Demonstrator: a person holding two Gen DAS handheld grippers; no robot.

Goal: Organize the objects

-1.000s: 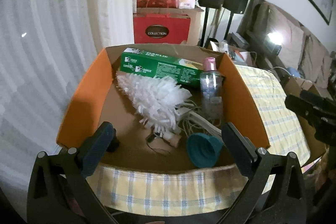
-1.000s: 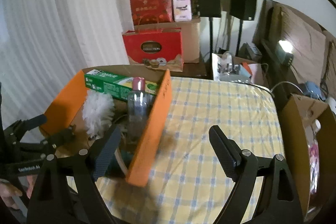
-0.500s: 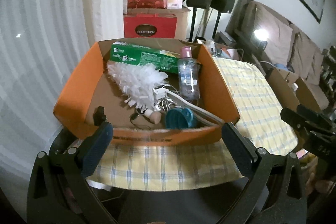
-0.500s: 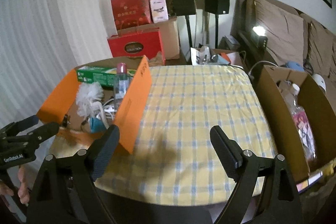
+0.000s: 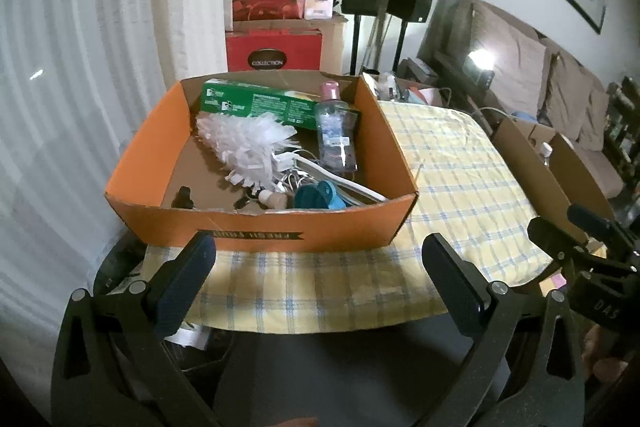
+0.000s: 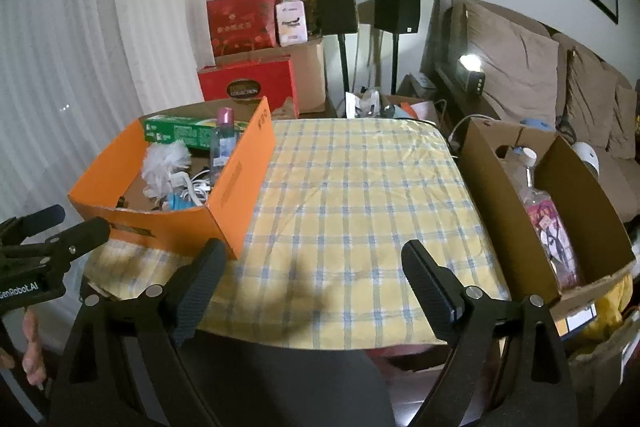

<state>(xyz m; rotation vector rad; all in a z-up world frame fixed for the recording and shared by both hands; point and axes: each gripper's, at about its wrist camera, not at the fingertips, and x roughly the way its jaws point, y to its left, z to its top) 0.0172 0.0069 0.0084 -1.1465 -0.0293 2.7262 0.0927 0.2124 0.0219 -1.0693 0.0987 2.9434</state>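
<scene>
An orange cardboard box [image 5: 152, 155] stands on the left of a yellow checked tablecloth [image 6: 360, 195]. It holds a white duster [image 5: 244, 143], a green toothpaste carton [image 5: 256, 103], a clear bottle with a pink cap [image 5: 336, 131], white cables and a teal object [image 5: 316, 195]. The box also shows in the right wrist view [image 6: 240, 179]. My left gripper [image 5: 316, 283] is open and empty, in front of the box's near wall. My right gripper [image 6: 316, 287] is open and empty, above the table's near edge.
A brown cardboard box [image 6: 496, 195] holding a plastic bottle [image 6: 524, 171] stands off the table's right side. Red gift boxes [image 6: 244, 23], two black speakers [image 6: 336, 5] and a sofa [image 6: 520, 67] are behind. A white curtain [image 5: 80, 67] hangs on the left.
Both grippers have drawn back from the table towards me. The orange box now sits farther away in both views and its near wall is in full view. Both stay open and empty.
</scene>
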